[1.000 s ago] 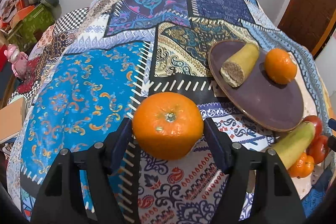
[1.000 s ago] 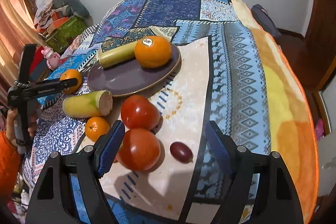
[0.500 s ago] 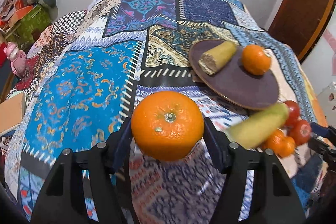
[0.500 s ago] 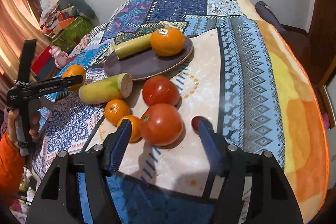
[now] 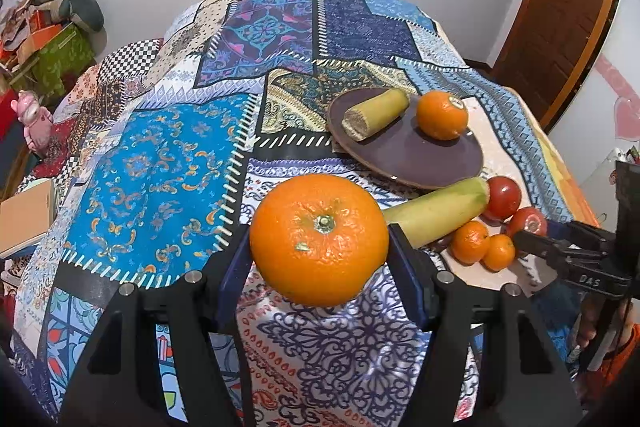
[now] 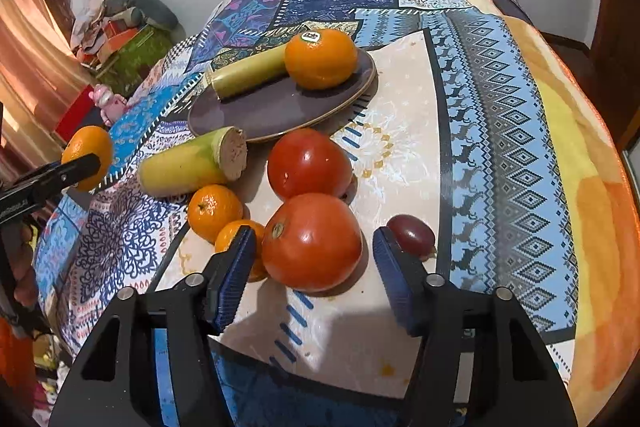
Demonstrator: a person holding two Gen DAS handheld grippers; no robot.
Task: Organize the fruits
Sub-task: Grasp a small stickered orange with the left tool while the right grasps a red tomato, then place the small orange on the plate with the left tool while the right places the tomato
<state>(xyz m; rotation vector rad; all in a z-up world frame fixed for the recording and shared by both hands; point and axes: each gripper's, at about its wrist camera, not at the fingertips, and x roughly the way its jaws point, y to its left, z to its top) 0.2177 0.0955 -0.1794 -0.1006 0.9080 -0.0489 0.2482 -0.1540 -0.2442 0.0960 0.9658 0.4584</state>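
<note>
My left gripper (image 5: 320,247) is shut on a big orange (image 5: 319,239) and holds it above the patterned cloth, left of the dark plate (image 5: 420,163). That plate carries a cut green stalk piece (image 5: 376,113) and a stickered orange (image 5: 442,115). My right gripper (image 6: 315,241) straddles the nearer red tomato (image 6: 312,241). Its jaws are closing, with small gaps still showing at both pads. A second tomato (image 6: 308,165), two small mandarins (image 6: 214,213), another stalk piece (image 6: 188,163) and a dark red grape (image 6: 410,237) lie around it.
The patchwork cloth (image 5: 160,167) covers a bed-like surface that drops away at its edges. Boxes and bundles (image 5: 48,39) are piled by the wall at far left, and a wooden door (image 5: 560,7) stands at right. A person's orange sleeve (image 6: 12,367) shows at the left edge.
The left gripper has carried the orange up and the plate now looks farther off. The right gripper's jaws have narrowed and come forward around the nearer tomato.
</note>
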